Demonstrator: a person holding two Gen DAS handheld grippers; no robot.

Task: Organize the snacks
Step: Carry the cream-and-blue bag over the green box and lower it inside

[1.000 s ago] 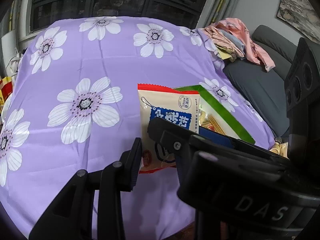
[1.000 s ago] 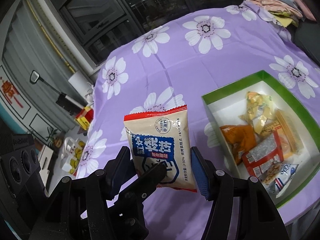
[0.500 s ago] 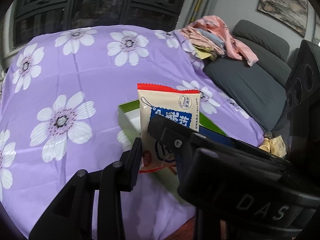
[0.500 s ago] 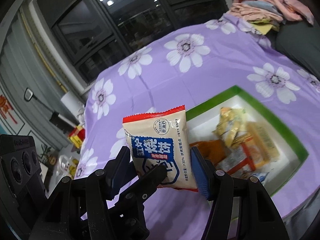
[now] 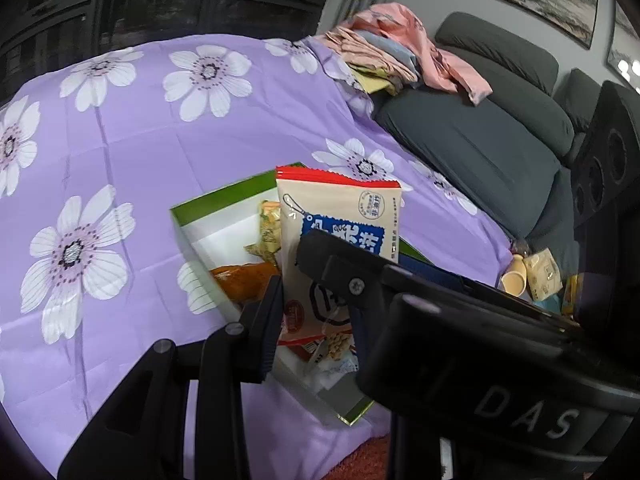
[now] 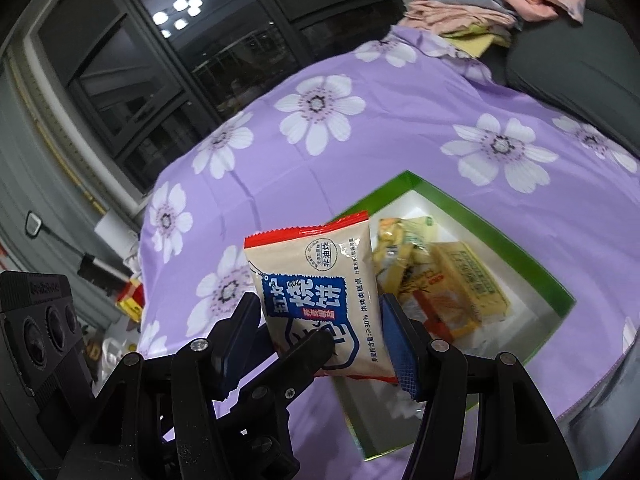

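Note:
A cream snack packet (image 5: pixel 340 224) with a red top edge and blue label is held upright in the air over the green-rimmed white box (image 5: pixel 218 204). Both grippers are on it: my left gripper (image 5: pixel 316 304) is shut on its lower part, and my right gripper (image 6: pixel 320 332) is shut on the packet (image 6: pixel 316 280) from the other side. The box (image 6: pixel 500 240) lies on the purple flowered cloth and holds several snack packs, among them an orange pack (image 5: pixel 244 276) and a yellow pack (image 6: pixel 468 276).
The purple cloth (image 5: pixel 140 128) covers the table. A grey sofa (image 5: pixel 480 128) with a pile of folded clothes (image 5: pixel 392 52) stands behind it. Small snack items (image 5: pixel 536 272) lie near the sofa's base. Dark windows (image 6: pixel 200 48) line the far wall.
Both grippers have carried the packet to the right, from above bare cloth beside the box to above the box. The grip on the packet is unchanged.

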